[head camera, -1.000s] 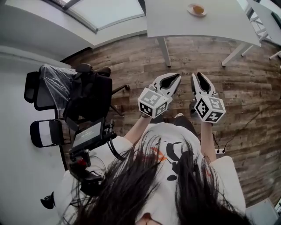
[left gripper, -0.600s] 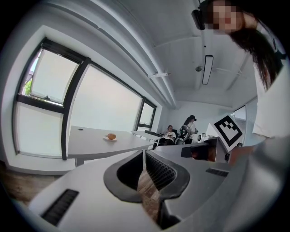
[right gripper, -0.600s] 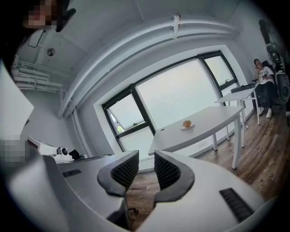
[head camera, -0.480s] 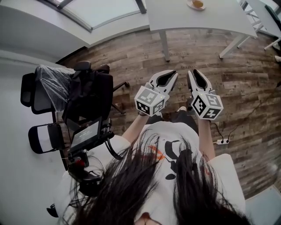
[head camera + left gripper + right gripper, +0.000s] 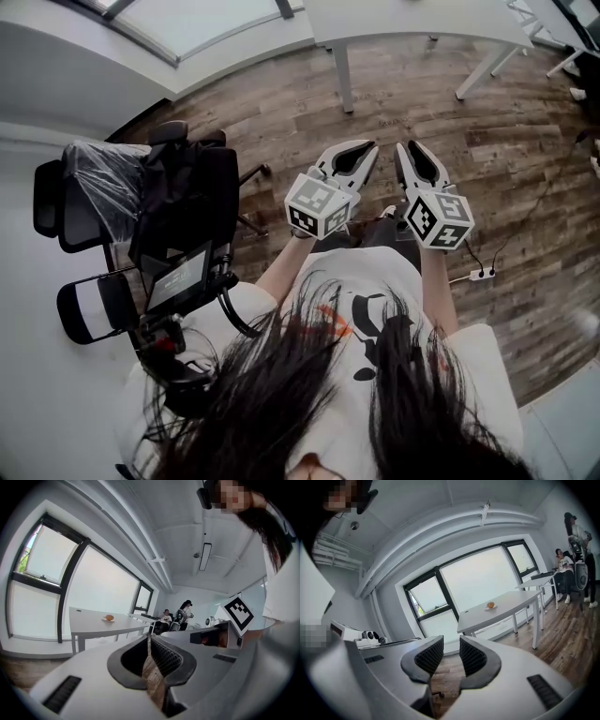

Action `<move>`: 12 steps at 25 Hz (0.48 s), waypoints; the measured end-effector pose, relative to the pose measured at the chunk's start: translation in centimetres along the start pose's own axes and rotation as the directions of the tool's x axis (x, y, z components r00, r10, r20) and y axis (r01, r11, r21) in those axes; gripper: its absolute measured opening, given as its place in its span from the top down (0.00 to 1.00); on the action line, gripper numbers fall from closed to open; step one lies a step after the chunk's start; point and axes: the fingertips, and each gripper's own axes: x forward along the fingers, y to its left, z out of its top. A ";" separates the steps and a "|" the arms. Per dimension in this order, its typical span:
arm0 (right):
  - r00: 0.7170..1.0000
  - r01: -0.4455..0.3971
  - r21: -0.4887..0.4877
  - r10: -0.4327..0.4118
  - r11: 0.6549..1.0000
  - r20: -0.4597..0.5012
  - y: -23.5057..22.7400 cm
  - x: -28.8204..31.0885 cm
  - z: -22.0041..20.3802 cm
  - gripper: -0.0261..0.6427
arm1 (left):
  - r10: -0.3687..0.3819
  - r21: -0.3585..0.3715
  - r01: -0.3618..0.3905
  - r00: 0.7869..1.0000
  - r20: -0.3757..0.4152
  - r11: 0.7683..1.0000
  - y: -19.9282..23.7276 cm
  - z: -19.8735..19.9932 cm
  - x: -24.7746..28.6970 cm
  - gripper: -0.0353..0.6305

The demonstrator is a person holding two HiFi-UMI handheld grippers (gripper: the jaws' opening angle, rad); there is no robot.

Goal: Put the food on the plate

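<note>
A small plate with a round orange-brown piece of food (image 5: 108, 618) sits on a white table (image 5: 89, 621) far ahead; the right gripper view also shows the food (image 5: 491, 605) on the table (image 5: 508, 605). The head view catches only the table's near edge (image 5: 412, 23), with no plate in sight. I hold both grippers at chest height over the wooden floor, well short of the table. My left gripper (image 5: 364, 146) (image 5: 149, 640) is shut with nothing in it. My right gripper (image 5: 409, 146) (image 5: 451, 644) is shut too, a thin slit between its ribbed pads and nothing held.
Black office chairs (image 5: 183, 197), one wrapped in plastic (image 5: 98, 178), stand to my left beside a camera rig (image 5: 183, 281). A power strip (image 5: 478, 275) lies on the floor at right. People (image 5: 185, 613) (image 5: 576, 550) are at the far end of the room.
The table has slid up toward the top edge of the head view and the plate has left that view. Both grippers stay side by side with jaws unchanged.
</note>
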 end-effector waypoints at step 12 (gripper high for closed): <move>0.999 0.040 -0.007 -0.040 0.999 0.008 0.4 -1.5 -0.7 0.79 | -0.043 0.018 0.043 0.999 0.008 0.999 -1.0 0.1 -0.5 0.94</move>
